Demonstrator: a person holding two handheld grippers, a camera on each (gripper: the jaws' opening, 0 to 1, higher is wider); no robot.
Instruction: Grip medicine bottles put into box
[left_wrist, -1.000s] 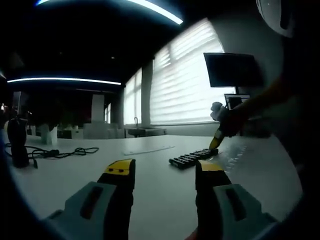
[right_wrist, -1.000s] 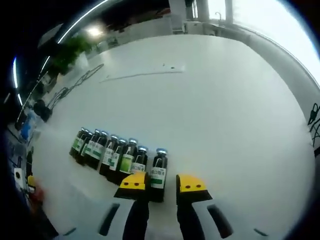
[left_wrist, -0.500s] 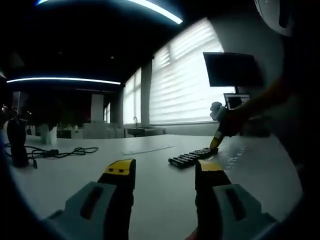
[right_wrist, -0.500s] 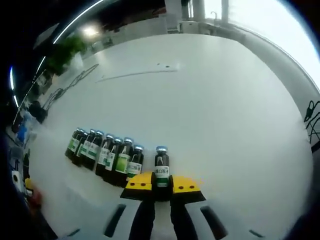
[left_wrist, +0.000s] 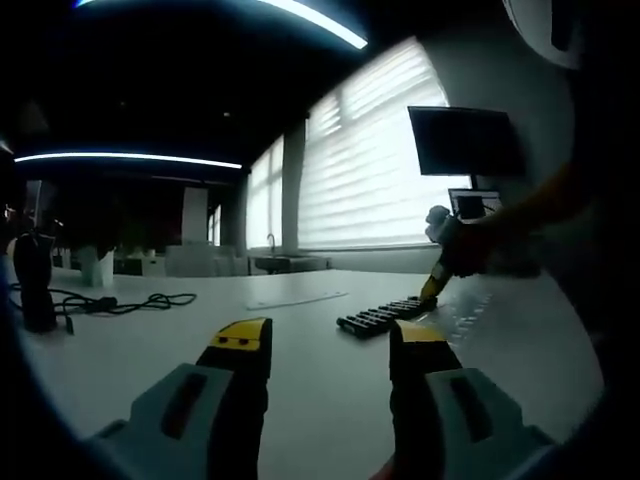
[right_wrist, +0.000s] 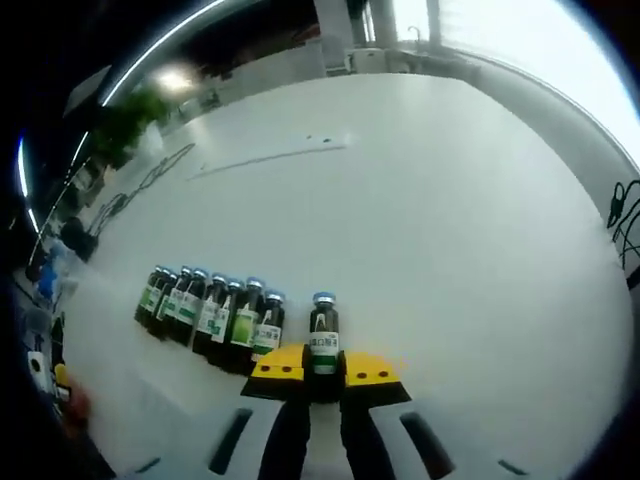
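A row of several dark medicine bottles (right_wrist: 210, 315) with green and white labels stands on the white table (right_wrist: 430, 220). One more bottle (right_wrist: 322, 335) stands just right of the row, and my right gripper (right_wrist: 325, 366) is shut on it, yellow pads on both sides. In the left gripper view the same bottle row (left_wrist: 382, 315) sits far off on the table. The right gripper (left_wrist: 440, 275) comes down at the row's right end, held by a person's arm. My left gripper (left_wrist: 330, 340) hovers low over the table, open, nothing between its jaws.
A black cable (left_wrist: 110, 303) and a dark upright object (left_wrist: 38, 285) lie at the table's left. A monitor (left_wrist: 465, 140) hangs before bright window blinds. A thin strip (right_wrist: 265, 158) lies on the table beyond the bottles, and cables (right_wrist: 622, 215) sit at the right edge.
My right gripper has shut on the end bottle, which was between open jaws a second ago and now stands a little apart from the row. The left gripper has not moved.
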